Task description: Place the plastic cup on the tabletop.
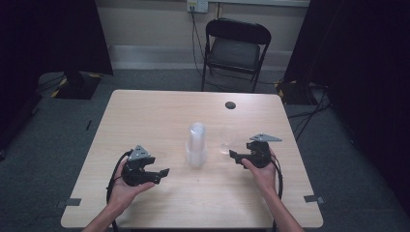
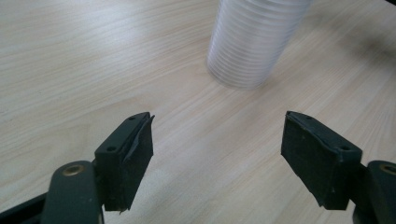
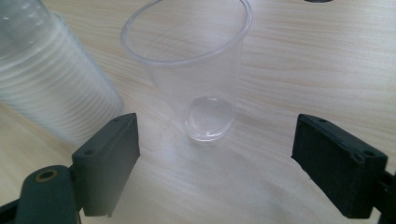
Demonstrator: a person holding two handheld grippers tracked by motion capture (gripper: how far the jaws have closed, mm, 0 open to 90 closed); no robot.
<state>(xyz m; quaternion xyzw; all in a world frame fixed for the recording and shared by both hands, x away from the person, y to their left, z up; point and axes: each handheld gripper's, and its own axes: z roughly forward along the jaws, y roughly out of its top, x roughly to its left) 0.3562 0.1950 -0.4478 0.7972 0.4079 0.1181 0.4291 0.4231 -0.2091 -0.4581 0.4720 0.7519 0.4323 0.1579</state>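
Left tongs (image 1: pixel 163 172) hover low over the near-left part of the table (image 1: pixel 145 111), jaws spread wide and empty, pointing right toward the stack of clear cups (image 1: pixel 196 145). In the left gripper view the stack (image 2: pixel 252 42) stands upright just beyond the open pads, apart from them.

Stack sits mid-table, nested tall, untouched by either tool.

Just right of it, a single clear cup (image 1: pixel 225 140) stands upright on its base, mouth up, near the stack but not touching it as far as I can tell. In the right gripper view this cup (image 3: pixel 196 79) lies ahead of the pads, clear of both, the stack (image 3: pixel 51 84) at the view's left.

Right tongs (image 1: pixel 234 155), near-right, released: jaws wide, nothing between them, tips aimed left at the single cup.

Reading: one cup looks set out and let go; the step in hand seems to be the turn back to the stack for another. The next move likely calls for one pair of tongs to steady the stack low while the other pinches only the top rim, gently, since thin plastic buckles and nested cups cling.
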